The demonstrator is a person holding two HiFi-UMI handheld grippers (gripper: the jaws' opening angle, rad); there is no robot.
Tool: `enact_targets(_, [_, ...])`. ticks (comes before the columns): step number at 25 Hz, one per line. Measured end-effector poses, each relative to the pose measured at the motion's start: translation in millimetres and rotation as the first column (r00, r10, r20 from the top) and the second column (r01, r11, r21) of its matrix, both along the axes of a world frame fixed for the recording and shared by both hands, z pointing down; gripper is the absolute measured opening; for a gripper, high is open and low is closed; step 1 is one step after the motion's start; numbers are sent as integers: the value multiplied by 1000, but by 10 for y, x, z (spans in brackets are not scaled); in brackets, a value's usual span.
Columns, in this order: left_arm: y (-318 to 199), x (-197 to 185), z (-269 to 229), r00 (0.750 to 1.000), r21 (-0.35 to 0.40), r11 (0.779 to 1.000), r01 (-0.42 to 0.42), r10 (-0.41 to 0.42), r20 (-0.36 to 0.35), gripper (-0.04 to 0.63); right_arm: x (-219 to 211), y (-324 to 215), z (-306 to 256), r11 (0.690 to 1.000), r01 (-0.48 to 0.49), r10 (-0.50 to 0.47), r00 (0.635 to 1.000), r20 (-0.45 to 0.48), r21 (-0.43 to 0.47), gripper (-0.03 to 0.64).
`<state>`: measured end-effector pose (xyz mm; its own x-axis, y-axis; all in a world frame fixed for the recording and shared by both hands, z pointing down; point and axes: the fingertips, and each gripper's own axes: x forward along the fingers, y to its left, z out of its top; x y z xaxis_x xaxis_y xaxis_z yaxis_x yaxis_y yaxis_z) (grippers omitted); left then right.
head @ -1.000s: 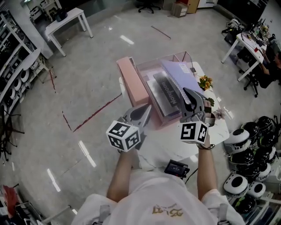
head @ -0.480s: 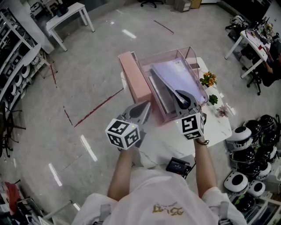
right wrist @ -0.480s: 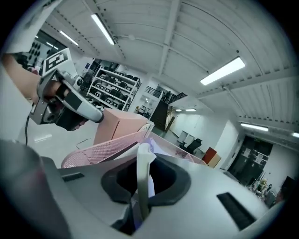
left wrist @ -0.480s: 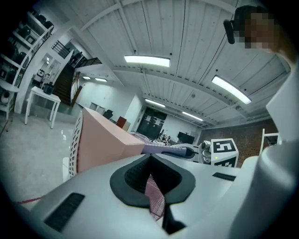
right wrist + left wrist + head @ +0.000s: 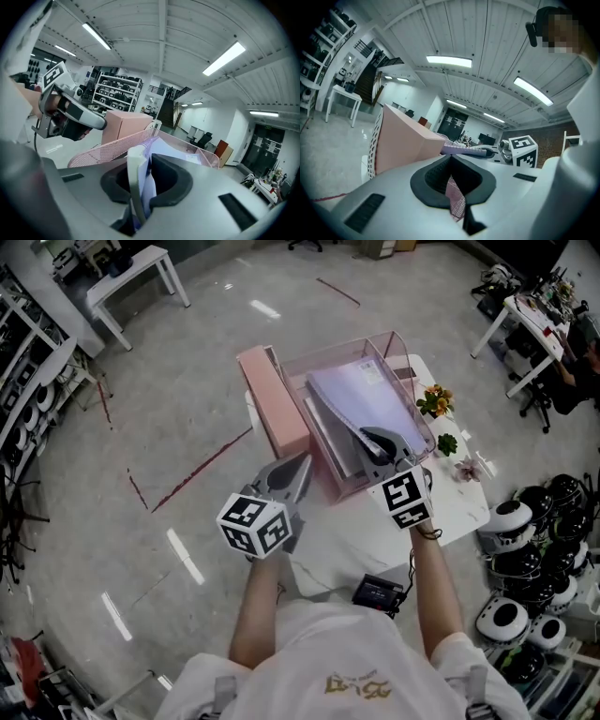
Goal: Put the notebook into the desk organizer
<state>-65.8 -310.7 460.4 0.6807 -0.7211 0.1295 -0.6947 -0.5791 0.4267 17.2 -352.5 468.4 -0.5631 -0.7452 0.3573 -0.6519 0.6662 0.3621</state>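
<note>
My right tool (image 5: 377, 441) is clenched on the near edge of the notebook (image 5: 361, 395), which lies slanted inside the desk organizer (image 5: 342, 486), long axis pointing away from me; my left tool (image 5: 300, 465) pinches the organizer's mesh wall

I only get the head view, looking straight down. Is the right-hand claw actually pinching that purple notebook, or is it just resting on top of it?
Observer: Pinching. The right gripper view shows the right gripper shut on the near edge of the notebook.
Operator: And the left claw, what is it doing by the pink tray?
Observer: The left gripper view shows the left gripper shut on a strip of pink mesh, the wall of the desk organizer.
</note>
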Motion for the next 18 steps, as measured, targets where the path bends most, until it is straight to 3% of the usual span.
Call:
enact_targets(4, [4, 4, 65, 1000, -8, 1000, 7, -7, -8, 17, -51, 0, 88, 998, 39, -41, 998, -40, -43, 83])
enact_targets(8, [40, -10, 65, 1000, -10, 1000, 8, -8, -13, 17, -53, 5, 108, 996, 42, -43, 999, -18, -82, 109])
enact_targets(13, [50, 9, 39, 1000, -9, 1000, 5, -5, -7, 17, -40, 12, 55, 988, 48, -41, 998, 52, -144, 222])
enact_targets(18, [141, 50, -7, 1000, -2, 1000, -20, 20, -11, 17, 5, 151, -99, 984, 28, 8, 979, 203, -174, 259])
